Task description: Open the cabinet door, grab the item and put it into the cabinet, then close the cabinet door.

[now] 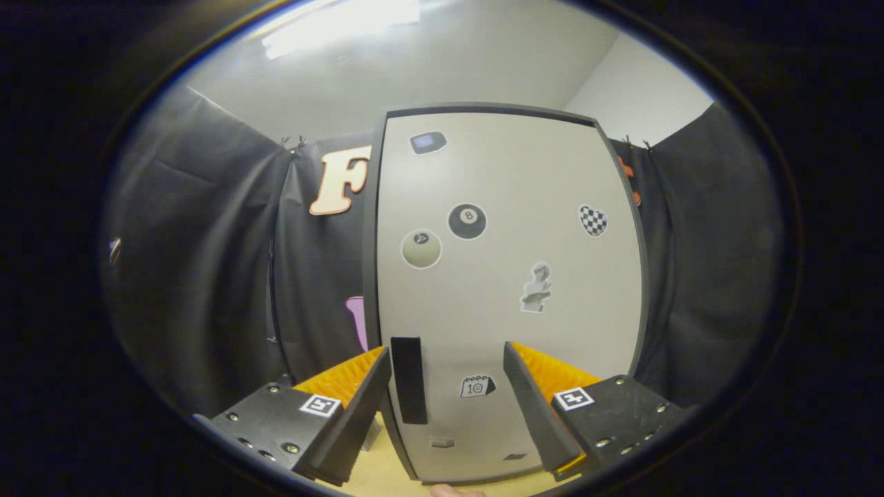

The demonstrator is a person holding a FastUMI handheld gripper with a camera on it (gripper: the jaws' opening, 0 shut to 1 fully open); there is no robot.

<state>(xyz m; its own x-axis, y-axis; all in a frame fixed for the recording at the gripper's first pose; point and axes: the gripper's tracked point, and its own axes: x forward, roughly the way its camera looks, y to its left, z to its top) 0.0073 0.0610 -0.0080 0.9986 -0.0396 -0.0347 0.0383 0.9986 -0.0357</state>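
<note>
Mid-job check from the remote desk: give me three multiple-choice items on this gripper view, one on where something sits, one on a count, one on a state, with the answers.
1. Where is the black handle on the cabinet door?
A. low, near the door's left edge
B. top right corner
C. door's centre

2. How many ball stickers are on the door?
A. one
B. two
C. four

3. What state is the cabinet door in?
A. wide open
B. removed
C. closed

Answers: 1 A, the handle stands just ahead of one finger of the gripper. 2 B, an eight-ball sticker and a pale ball sticker. 3 C, the door sits flush in its dark frame; the gripper's fingers are spread, holding nothing.
</note>
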